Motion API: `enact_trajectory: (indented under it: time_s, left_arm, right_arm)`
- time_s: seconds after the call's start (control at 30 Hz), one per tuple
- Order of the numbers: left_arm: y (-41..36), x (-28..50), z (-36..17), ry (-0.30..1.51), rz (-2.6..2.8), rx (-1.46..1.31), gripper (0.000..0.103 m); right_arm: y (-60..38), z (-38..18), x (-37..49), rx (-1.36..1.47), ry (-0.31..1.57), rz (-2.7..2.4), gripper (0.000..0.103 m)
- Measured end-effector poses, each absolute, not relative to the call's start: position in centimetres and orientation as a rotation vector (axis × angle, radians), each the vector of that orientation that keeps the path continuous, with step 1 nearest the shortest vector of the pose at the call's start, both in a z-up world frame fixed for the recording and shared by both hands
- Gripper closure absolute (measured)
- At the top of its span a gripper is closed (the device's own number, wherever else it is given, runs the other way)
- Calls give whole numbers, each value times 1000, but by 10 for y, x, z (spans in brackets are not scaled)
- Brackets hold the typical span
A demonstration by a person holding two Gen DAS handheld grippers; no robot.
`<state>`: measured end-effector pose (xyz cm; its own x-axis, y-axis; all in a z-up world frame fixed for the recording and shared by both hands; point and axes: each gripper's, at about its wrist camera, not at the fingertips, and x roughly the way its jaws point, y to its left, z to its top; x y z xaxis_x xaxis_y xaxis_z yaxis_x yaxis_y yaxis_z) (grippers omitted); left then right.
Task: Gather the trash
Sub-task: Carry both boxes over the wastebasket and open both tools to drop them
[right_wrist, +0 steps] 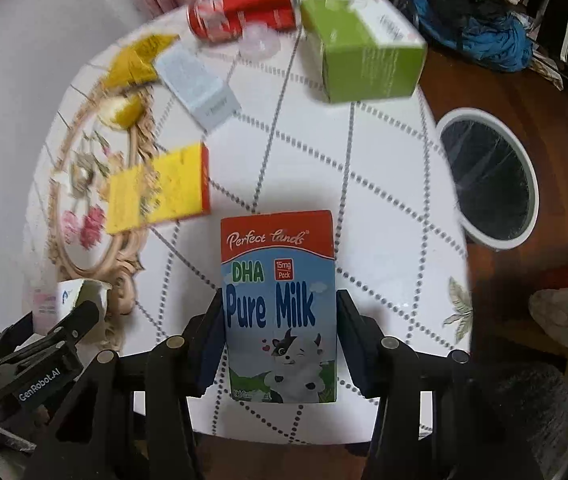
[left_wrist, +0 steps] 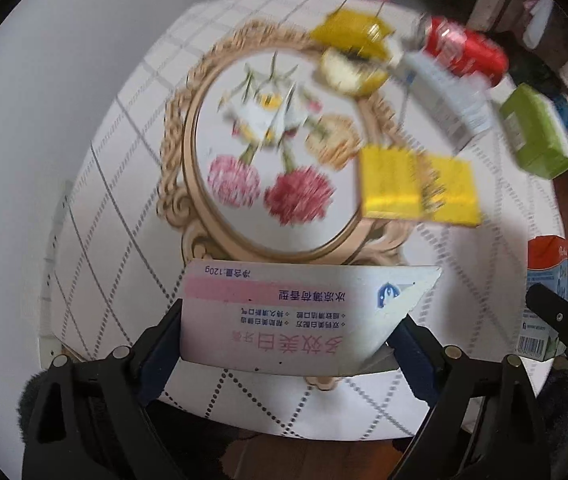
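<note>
My left gripper [left_wrist: 288,336] is shut on a white and pink toothpaste box [left_wrist: 284,312] held above the round table's near edge. My right gripper [right_wrist: 280,320] is shut on a Pure Milk carton [right_wrist: 280,304], also seen at the right edge of the left wrist view [left_wrist: 550,280]. On the table lie a red cola can [right_wrist: 244,8], a green box [right_wrist: 364,52], a grey-white box [right_wrist: 200,84], a yellow box [right_wrist: 160,188] and yellow wrappers [right_wrist: 136,64]. A white-rimmed bin with a black liner [right_wrist: 488,176] stands on the floor to the right.
The round table has a white lattice cloth [right_wrist: 384,208] with a floral mirror print [left_wrist: 268,152]. Dark wooden floor [right_wrist: 544,92] lies right of it, with blue clothing [right_wrist: 480,32] behind. A white wall is to the left.
</note>
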<state>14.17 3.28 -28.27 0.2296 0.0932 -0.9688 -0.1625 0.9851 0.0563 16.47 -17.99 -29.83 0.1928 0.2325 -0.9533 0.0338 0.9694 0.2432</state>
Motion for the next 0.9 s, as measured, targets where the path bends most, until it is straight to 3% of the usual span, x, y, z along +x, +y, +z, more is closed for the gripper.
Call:
enact_trajectory:
  time_s: [0.3,0.47,0.63,0.9]
  left_arm:
    - [-60,179,-212,1179,17,-14,9]
    - [-138,214,-198,1151,-139,-22,9]
    - [-218,250,-221,1214,-268,-62,9]
    - [-328,311,-304,1407,-383,-63,9]
  right_arm:
    - [-268,-236,170,383,1228,119,50]
    - [-354,-219,173,438,1164,27,50]
    - [-445,-249,179,479,1185,-104,50]
    - [-546,-346,203,619,1302,-171,50]
